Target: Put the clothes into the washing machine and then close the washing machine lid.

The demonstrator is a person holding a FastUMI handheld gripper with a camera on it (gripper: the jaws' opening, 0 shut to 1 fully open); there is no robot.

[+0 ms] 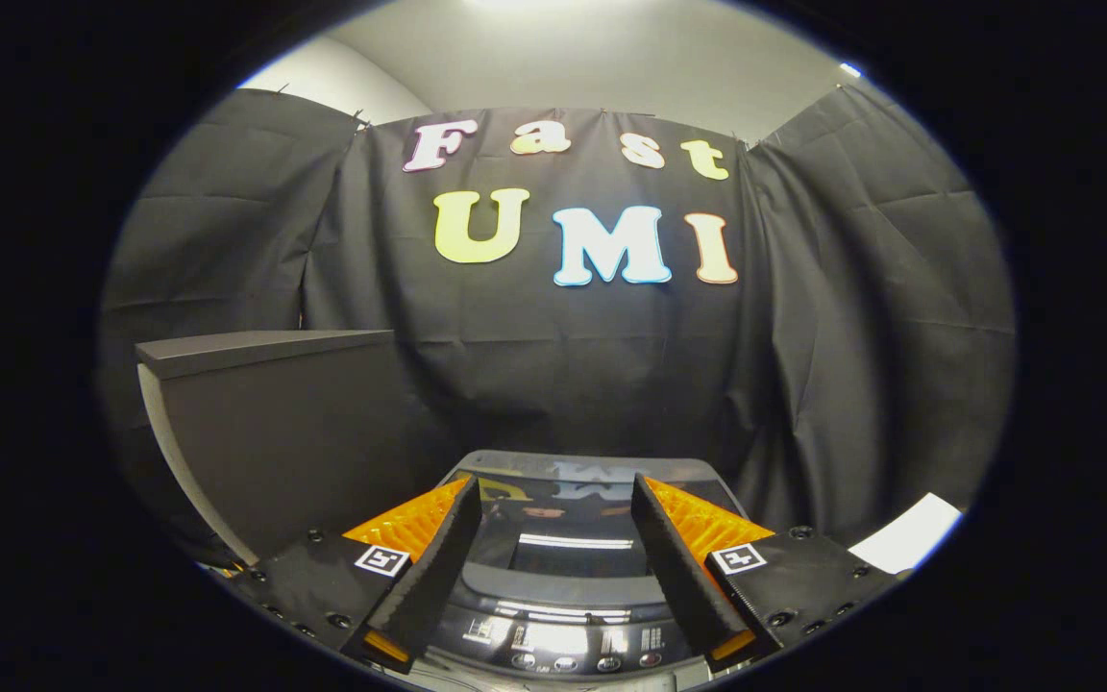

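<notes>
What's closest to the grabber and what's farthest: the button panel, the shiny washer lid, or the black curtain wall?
The gripper is open, with nothing between its jaws.
1. Button panel: between the jaws, right below them.
2. Washer lid: closed, just ahead, past the panel.
3. Curtain wall: far behind the washer.

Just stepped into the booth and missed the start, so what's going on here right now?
A person is holding a handheld gripper above a top-loading washing machine. Its fingers are spread open with nothing between them. The glass lid lies flat and closed over the tub, with the control panel nearest the gripper. A dark box stands beside the machine, and black cloth hangs behind.
</notes>
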